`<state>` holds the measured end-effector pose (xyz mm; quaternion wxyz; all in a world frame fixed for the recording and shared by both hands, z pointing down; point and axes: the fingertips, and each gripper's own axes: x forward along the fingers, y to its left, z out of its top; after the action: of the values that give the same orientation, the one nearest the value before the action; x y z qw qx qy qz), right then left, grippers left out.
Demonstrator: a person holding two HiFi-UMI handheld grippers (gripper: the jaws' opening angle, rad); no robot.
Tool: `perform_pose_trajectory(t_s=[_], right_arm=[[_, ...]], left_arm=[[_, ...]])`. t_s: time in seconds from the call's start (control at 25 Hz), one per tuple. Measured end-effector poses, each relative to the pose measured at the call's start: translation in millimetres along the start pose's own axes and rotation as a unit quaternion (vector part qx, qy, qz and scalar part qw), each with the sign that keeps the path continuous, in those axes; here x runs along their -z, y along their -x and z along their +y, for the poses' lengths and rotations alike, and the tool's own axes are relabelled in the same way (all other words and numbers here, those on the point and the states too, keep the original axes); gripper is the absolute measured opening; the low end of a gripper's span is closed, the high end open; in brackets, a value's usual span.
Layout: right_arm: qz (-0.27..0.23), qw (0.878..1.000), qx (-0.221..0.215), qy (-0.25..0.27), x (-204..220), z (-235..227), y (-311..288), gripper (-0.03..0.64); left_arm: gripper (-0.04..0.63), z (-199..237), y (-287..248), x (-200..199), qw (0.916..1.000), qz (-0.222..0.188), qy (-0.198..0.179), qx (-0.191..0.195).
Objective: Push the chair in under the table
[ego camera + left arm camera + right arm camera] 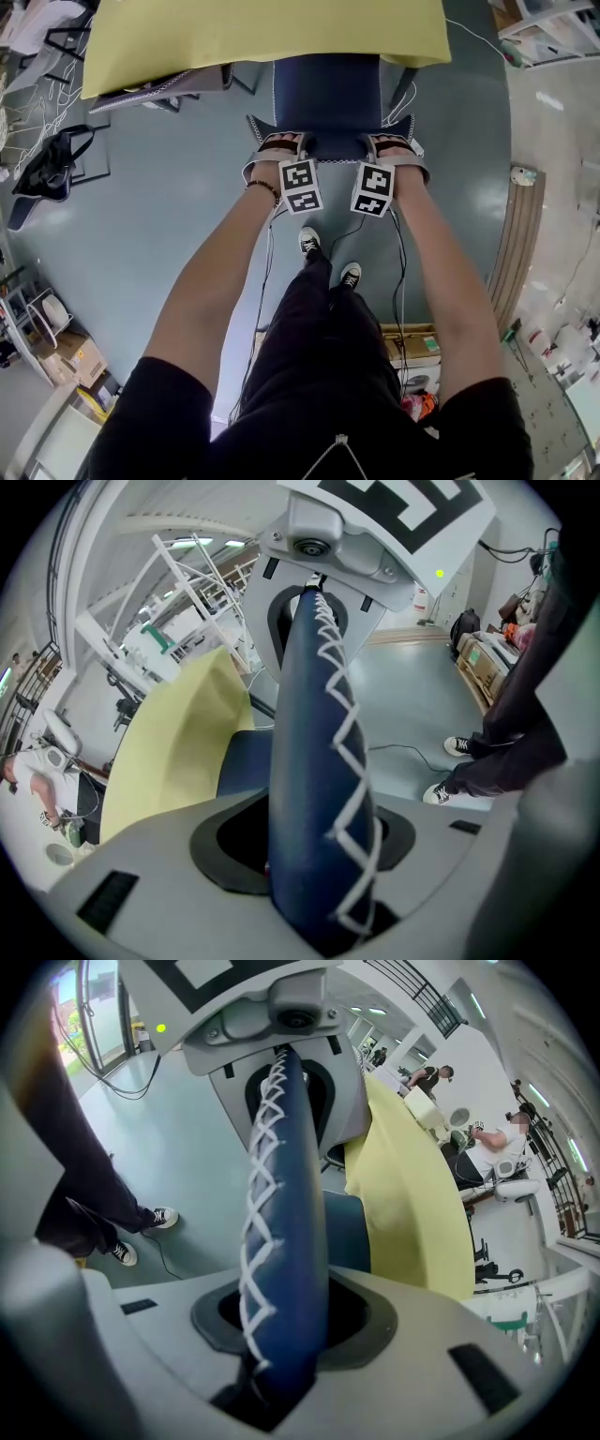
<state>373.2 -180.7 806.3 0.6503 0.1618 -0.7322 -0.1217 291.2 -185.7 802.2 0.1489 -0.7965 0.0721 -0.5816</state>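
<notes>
Before the table [262, 37], the left gripper [281, 147] and right gripper [394, 147] each clamp the chair [328, 94] by its backrest.

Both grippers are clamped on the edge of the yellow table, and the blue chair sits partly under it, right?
Not quite. The left gripper and right gripper are clamped on the top edge of the backrest of the blue chair, not on the yellow table. Each gripper view shows the stitched backrest between its jaws. The chair does sit partly under the table.

No readable text or numbers, only square markers [301, 186] on left gripper [281, 142], right gripper [392, 142]
</notes>
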Motion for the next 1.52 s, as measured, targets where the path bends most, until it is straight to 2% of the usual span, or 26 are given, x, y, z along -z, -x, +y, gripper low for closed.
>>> perform_pose_trajectory(t_s=[0.84, 1.24, 1.52], right_arm=[[-0.011, 1.0, 0.011, 0.014, 13, -89, -30, 0.132], [-0.008, 1.0, 0.013, 0.019, 14, -158, -57, 0.133], [-0.011, 0.999, 0.02, 0.028, 14, -191, -70, 0.135]], left_arm=[[0.189, 86, -28, -6, 0.9999, -0.003, 0.014, -0.005], [0.189, 155, -48, 1, 0.9998, -0.003, 0.018, -0.008], [0.189, 186, -58, 5, 0.9997, 0.001, 0.024, -0.009]])
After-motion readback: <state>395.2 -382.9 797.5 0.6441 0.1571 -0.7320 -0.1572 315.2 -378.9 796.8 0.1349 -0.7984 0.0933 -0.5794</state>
